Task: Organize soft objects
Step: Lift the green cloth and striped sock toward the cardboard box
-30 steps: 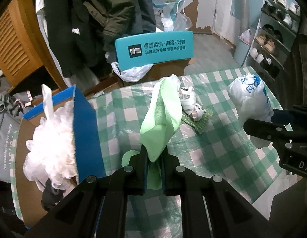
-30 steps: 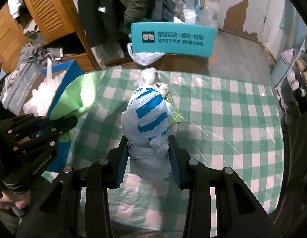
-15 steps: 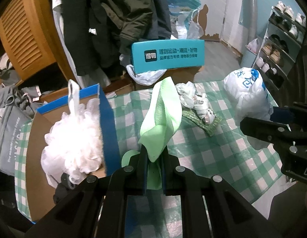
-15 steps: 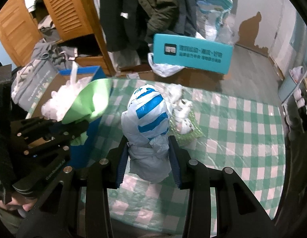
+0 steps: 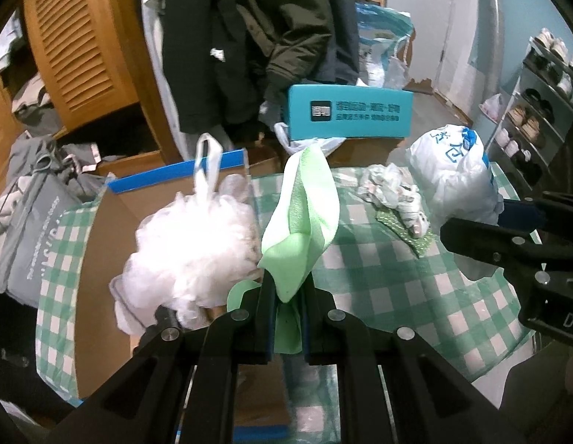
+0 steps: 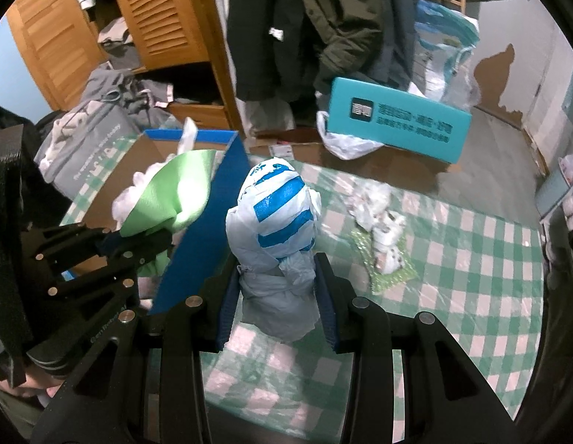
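A: Left gripper [image 5: 286, 307] — state?

B: Jaws nearly together, pinching a light green cloth [image 5: 299, 222]. The cloth stands up out of the jaws and flops over at the top. In the right wrist view the same cloth [image 6: 171, 194] hangs over the open cardboard box.

A: The box?

B: Cardboard box with blue edge [image 5: 168, 177], on the left part of the table. A white mesh bath pouf [image 5: 190, 244] sits inside it, its loop sticking up. The left gripper [image 6: 138, 244] is above the box's near wall.

A: Right gripper [image 6: 277, 296]?

B: Jaws set narrow, clamped on the lower knotted part of a white plastic bag with blue stripes [image 6: 277, 222]. The bag is stuffed round and rises above the pads. From the left wrist view the bag [image 5: 452, 181] is held clear of the table surface, beside the right gripper [image 5: 501, 236].

A: Anything left on the table?

B: Green-and-white checked tablecloth [image 6: 452, 259] under clear plastic. On it, right of the bag, a crumpled white patterned cloth [image 6: 382, 222] lies on a green speckled pad [image 6: 395, 277].

A: Background?

B: A teal shoebox-style carton [image 5: 349, 116] beyond the table's far edge, dark coats [image 6: 304, 18] hanging, a louvered wooden cabinet [image 5: 79, 48], a shoe rack [image 5: 538, 111] at far right.
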`<state>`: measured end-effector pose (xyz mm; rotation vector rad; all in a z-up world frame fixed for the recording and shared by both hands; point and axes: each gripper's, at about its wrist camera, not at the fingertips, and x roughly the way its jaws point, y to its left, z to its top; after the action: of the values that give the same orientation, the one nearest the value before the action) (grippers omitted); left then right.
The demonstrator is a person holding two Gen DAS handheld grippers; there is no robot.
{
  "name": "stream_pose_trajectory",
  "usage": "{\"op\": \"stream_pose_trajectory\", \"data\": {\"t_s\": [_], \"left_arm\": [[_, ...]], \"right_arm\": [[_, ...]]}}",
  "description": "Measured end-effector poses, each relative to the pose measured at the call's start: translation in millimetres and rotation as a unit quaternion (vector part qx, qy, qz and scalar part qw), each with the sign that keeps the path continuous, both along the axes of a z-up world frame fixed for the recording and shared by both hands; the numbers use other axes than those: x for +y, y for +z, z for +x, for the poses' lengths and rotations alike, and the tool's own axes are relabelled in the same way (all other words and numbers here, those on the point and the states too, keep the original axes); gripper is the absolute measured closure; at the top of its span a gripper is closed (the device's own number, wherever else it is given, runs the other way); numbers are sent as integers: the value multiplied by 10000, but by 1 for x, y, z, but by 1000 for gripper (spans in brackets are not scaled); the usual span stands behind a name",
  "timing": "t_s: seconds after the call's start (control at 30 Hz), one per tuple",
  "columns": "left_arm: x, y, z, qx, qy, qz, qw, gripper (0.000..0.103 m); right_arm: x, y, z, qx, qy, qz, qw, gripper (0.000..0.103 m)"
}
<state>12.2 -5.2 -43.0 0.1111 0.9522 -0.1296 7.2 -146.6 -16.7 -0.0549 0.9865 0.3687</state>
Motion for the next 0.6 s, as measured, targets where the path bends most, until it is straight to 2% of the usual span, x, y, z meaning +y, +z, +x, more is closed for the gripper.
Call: {"op": "stream_pose_trajectory", "data": {"t_s": [0.6], "left_arm": [[71, -3, -10, 11, 642, -53, 9979, 92]], "right_arm": [[75, 5, 8, 55, 657, 123, 9977, 65]]}}
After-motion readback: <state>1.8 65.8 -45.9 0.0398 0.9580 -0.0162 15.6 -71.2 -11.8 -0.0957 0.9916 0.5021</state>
